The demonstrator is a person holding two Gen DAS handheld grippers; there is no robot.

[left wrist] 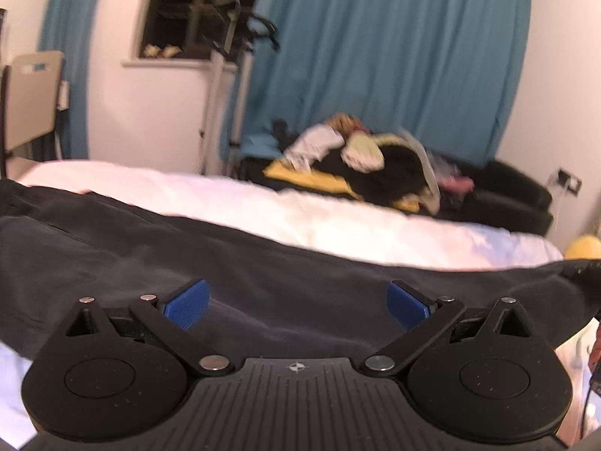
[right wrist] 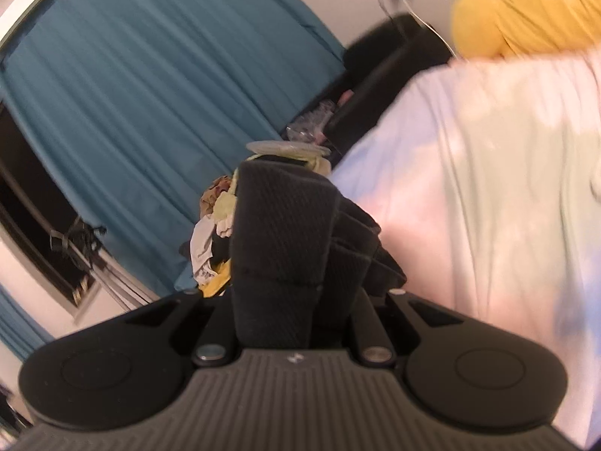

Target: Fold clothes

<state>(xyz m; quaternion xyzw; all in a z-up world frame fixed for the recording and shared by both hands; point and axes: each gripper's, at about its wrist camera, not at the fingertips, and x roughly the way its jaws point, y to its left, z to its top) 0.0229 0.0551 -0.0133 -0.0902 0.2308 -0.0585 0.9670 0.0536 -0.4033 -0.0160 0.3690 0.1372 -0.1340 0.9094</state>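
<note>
A dark navy garment lies spread across the white bed and fills the lower half of the left wrist view. My left gripper hovers just over it, its blue pads wide apart with nothing between them. In the right wrist view a bunched fold of the same dark ribbed fabric stands up out of my right gripper, whose jaws are shut on it; the pads are hidden by the cloth. That view is rolled hard, so the bed tilts up on the right.
A heap of mixed clothes lies on a black sofa beyond the bed, in front of teal curtains. A dark window and a chair are at the left. A yellow cushion sits by the bed's corner.
</note>
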